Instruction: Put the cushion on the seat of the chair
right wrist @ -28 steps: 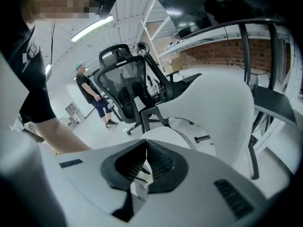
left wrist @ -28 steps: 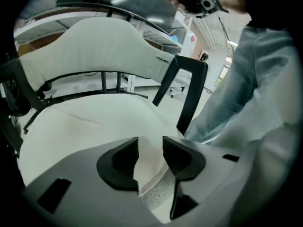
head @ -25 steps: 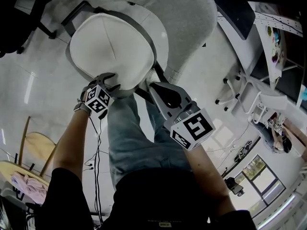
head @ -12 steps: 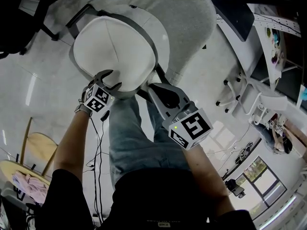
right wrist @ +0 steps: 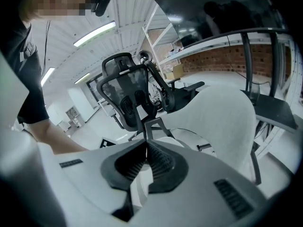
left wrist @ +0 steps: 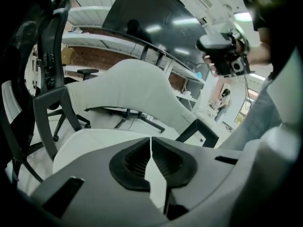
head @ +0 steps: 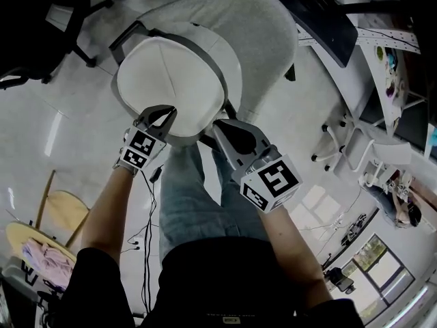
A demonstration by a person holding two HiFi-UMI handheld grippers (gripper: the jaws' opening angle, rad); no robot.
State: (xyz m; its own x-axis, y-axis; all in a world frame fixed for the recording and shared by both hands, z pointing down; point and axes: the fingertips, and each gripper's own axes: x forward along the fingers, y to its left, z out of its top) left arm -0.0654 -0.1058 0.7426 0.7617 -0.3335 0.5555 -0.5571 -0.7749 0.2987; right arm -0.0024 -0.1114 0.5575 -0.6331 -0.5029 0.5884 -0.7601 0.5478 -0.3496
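**A:** Above the chair, what is the left claw doing?

**B:** It has just closed on nothing and lifts away. The right claw is together too, empty. The cushion lies on the seat. The job looks done.

White cushion, pale grey chair, blue jeans.

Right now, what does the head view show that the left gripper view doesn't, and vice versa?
Head view only: the person's jeans and a wooden stool.
Left gripper view only: a brick wall behind the chair.
Both: the white cushion lying on the chair seat, the chair backrest, the right gripper, and the left gripper, jaws just closed on nothing.
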